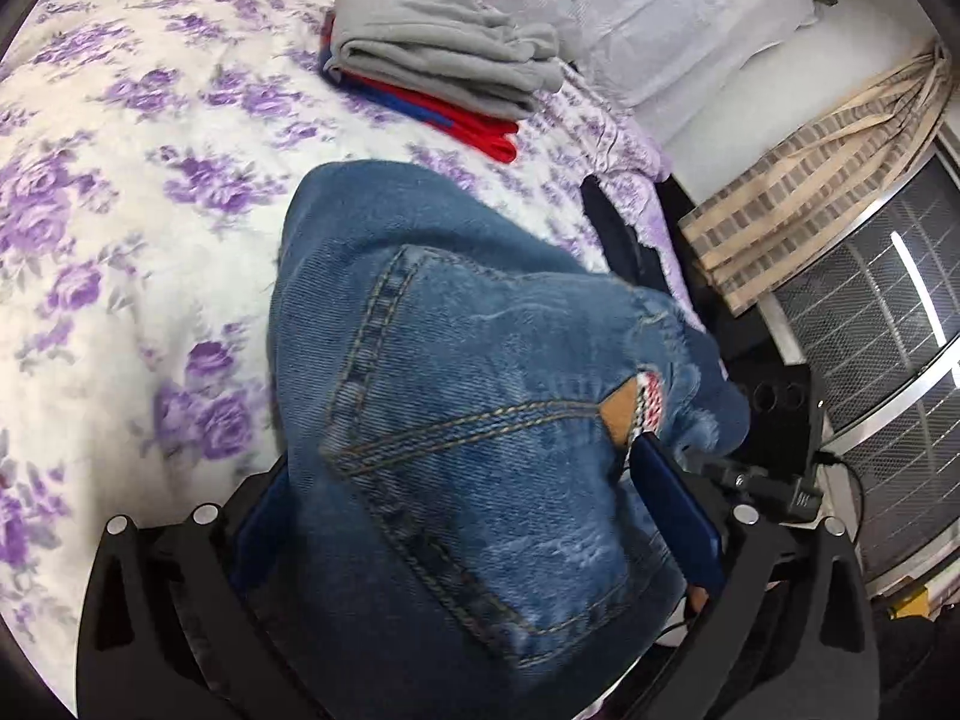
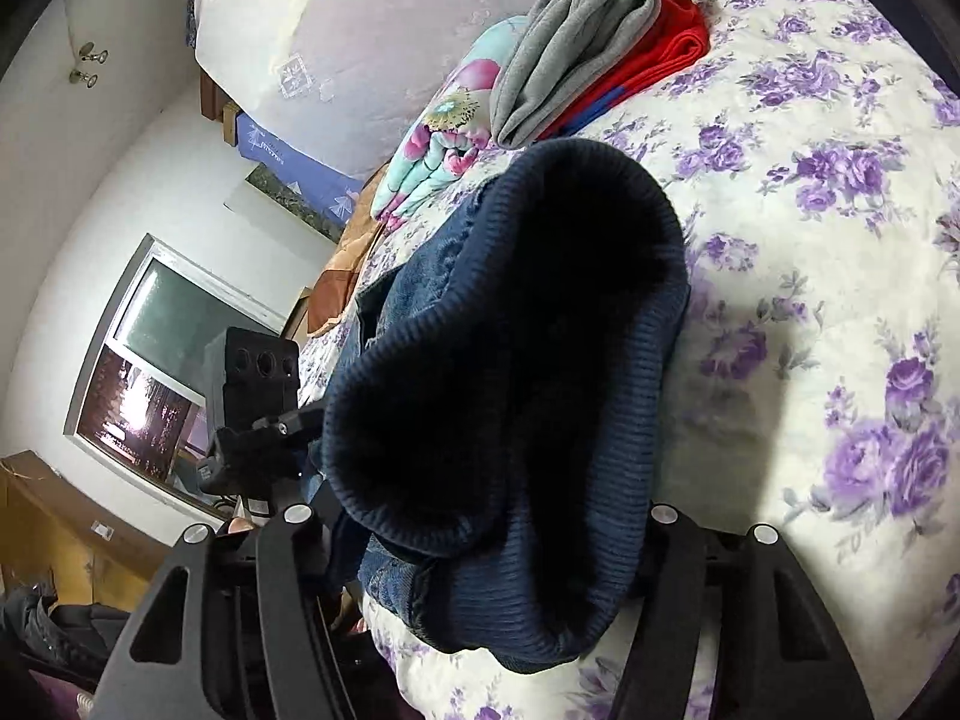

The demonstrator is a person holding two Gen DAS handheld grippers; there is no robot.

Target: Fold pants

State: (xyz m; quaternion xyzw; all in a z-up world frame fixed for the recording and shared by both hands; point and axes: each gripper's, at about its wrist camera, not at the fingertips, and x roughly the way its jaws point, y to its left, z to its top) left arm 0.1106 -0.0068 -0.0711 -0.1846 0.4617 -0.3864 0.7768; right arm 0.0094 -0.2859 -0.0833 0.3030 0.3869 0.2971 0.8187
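Observation:
The blue jeans (image 1: pixel 456 396) are bunched between my left gripper's (image 1: pixel 474 540) fingers; a back pocket with tan stitching faces the camera. The gripper is shut on the denim and holds it above the bed near its right edge. In the right wrist view the jeans' dark ribbed waistband (image 2: pixel 510 396) fills the space between my right gripper's (image 2: pixel 480 540) fingers, which are shut on it. Blue denim (image 2: pixel 414 276) hangs behind the band. The other gripper's camera block (image 2: pixel 252 384) shows at the left.
The bed has a white cover with purple flowers (image 1: pixel 120 192). A folded stack of grey (image 1: pixel 438 42) and red (image 1: pixel 456 114) clothes lies at the far side. A floral quilt (image 2: pixel 438 138) lies by the wall. A striped curtain (image 1: pixel 810 180) and window (image 1: pixel 888 312) are right of the bed.

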